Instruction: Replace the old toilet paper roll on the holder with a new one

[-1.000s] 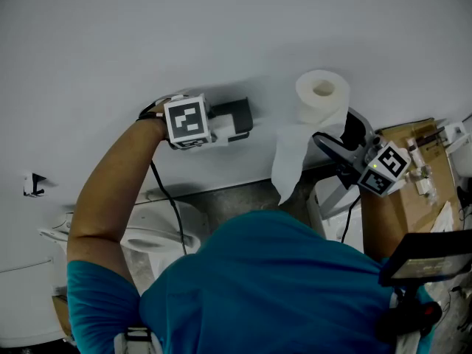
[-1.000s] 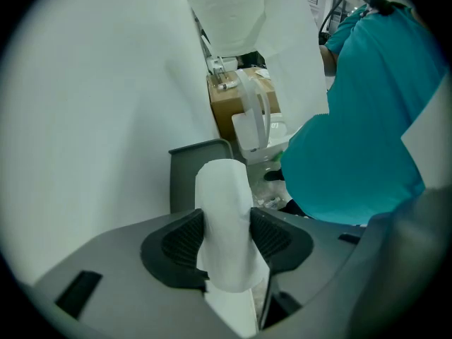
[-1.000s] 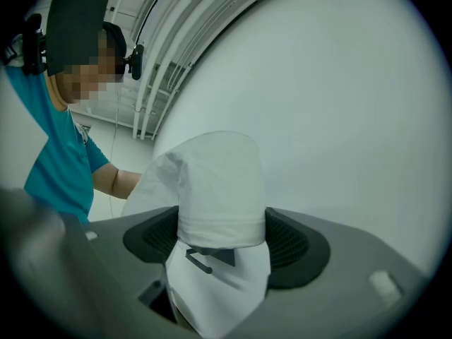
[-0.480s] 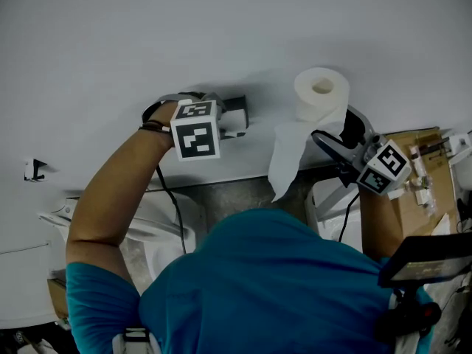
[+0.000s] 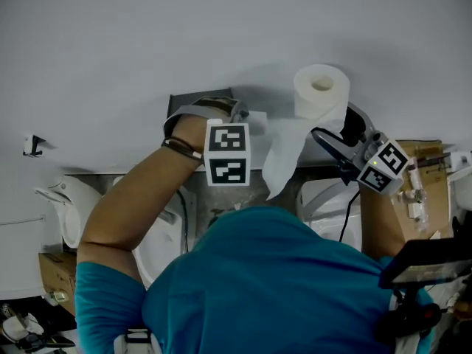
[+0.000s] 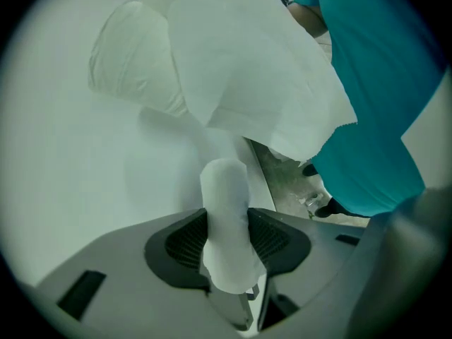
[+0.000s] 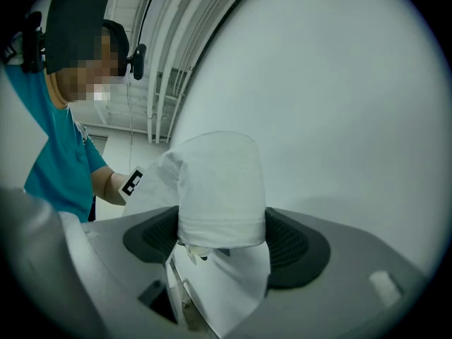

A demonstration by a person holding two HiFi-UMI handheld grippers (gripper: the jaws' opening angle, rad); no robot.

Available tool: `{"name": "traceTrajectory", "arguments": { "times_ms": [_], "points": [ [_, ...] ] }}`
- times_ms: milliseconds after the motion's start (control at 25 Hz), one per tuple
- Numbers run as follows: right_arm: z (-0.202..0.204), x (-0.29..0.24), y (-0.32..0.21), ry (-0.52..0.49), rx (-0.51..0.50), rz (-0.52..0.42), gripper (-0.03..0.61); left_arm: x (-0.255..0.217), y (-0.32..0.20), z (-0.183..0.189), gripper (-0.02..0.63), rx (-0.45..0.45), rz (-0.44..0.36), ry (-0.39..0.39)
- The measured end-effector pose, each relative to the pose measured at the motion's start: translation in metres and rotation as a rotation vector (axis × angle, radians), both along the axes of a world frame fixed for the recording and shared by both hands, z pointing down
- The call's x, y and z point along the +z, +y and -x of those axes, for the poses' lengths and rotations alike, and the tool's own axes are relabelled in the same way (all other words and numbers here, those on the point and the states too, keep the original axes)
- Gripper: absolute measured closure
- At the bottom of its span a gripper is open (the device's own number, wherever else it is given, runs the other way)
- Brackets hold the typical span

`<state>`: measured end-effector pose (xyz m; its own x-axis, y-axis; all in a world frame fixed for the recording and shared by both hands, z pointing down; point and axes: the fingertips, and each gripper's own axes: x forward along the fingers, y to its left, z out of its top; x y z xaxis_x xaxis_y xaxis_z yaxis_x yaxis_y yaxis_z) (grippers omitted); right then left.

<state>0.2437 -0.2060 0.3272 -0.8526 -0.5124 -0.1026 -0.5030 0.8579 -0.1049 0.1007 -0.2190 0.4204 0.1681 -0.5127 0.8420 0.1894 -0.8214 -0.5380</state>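
Two rolls are pinched, the slim old roll point(image 6: 224, 203) by the left tongs point(image 6: 227, 240), the new roll point(image 7: 220, 189) by the right tongs point(image 7: 220, 240); mounting is judged not yet done.

The grey floor point(image 6: 282, 186) carries 1 white toilet point(image 5: 158, 245) beside the wall point(image 5: 147, 35).

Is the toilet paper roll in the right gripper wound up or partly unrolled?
Partly unrolled: a long loose sheet hangs from the toilet paper roll held in the right gripper.
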Motion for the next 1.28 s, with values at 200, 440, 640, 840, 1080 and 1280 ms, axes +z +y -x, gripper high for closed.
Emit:
{"name": "traceTrajectory", "arguments": {
  "times_ms": [200, 440, 640, 840, 1080, 1280],
  "points": [
    [-0.004, 0.01, -0.004, 0.012, -0.027, 0.017, 0.216, 0.031, -0.003, -0.016, 0.43, -0.003, -0.129, -0.033],
    [-0.012, 0.021, -0.009, 0.025, -0.038, 0.045, 0.216, 0.063, -0.027, -0.024, 0.43, -0.02, -0.366, -0.08],
    [-0.011, 0.024, -0.006, 0.046, -0.053, 0.06, 0.216, 0.075, -0.031, -0.029, 0.429, -0.05, -0.485, -0.006],
    [-0.003, 0.023, -0.004, 0.061, -0.072, 0.072, 0.216, 0.069, -0.037, -0.021, 0.428, -0.062, -0.59, 0.008],
    [0.0, 0.028, -0.001, 0.068, -0.092, 0.086, 0.216, 0.073, -0.042, -0.004, 0.428, -0.084, -0.617, -0.037],
    [0.0, 0.03, 0.001, 0.071, -0.096, 0.093, 0.216, 0.078, -0.044, 0.007, 0.429, -0.1, -0.621, -0.05]
  ]
}}
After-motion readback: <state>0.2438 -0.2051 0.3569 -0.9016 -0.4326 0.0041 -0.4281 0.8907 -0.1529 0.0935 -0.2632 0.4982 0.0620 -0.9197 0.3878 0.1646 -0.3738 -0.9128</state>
